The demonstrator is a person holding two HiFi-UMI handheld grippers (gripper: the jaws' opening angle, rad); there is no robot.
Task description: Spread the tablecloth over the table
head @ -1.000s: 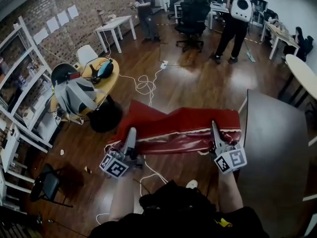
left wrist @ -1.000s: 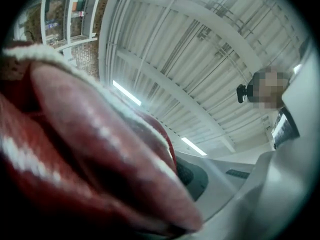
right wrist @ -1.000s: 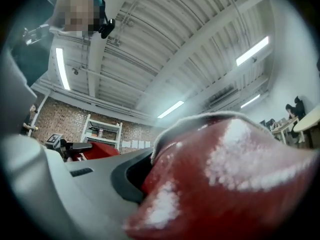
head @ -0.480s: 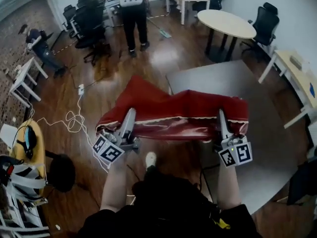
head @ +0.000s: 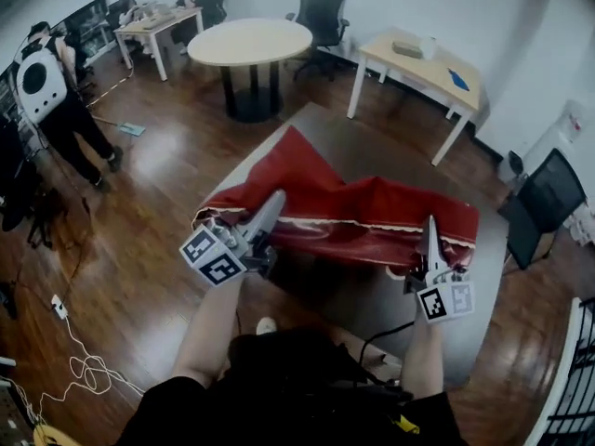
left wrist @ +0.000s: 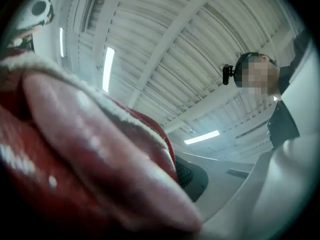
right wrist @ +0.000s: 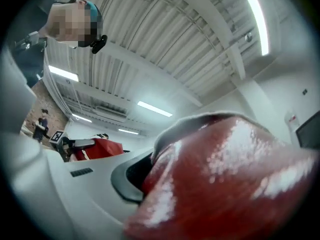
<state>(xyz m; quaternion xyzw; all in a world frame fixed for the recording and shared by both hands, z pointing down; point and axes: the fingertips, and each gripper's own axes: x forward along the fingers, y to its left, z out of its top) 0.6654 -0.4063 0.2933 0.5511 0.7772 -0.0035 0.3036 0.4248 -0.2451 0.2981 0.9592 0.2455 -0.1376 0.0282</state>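
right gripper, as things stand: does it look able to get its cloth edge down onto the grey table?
Probably yes. The right gripper, shut on the red tablecloth, hangs over the near side of the grey table. Only the cloth's own sag appears to lie between them.

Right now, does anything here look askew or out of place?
Yes. The red tablecloth is bunched between the left gripper and the right gripper, with one corner lying askew on the grey table.
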